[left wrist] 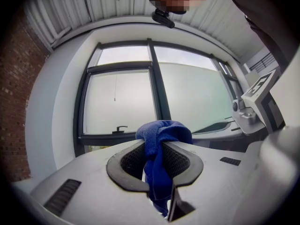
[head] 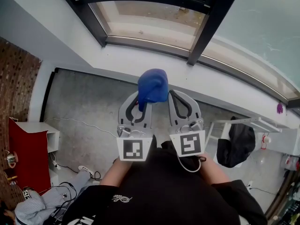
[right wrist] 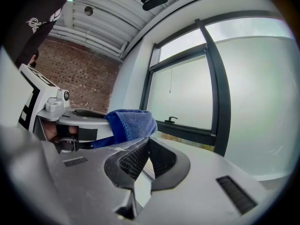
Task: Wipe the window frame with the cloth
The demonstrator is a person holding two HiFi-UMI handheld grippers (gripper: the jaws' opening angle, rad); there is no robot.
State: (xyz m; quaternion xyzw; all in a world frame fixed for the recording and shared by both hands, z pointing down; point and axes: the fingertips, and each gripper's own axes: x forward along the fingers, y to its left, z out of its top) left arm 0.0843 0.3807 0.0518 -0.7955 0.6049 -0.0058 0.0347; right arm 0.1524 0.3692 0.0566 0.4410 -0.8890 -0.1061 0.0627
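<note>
Cloth (left wrist: 164,131): soft, light; we judge a mid-bunch hold secure. Left gripper (left wrist: 157,149) pinches it; right gripper (right wrist: 147,140) pressed together, empty.

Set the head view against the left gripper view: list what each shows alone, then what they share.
Head view only: the grey floor, a red cabinet and a black garment. Left gripper view only: the window handle and the tongs' ribbed pads. Both: the blue cloth clamped in the left gripper, with the dark window frame beyond.
</note>
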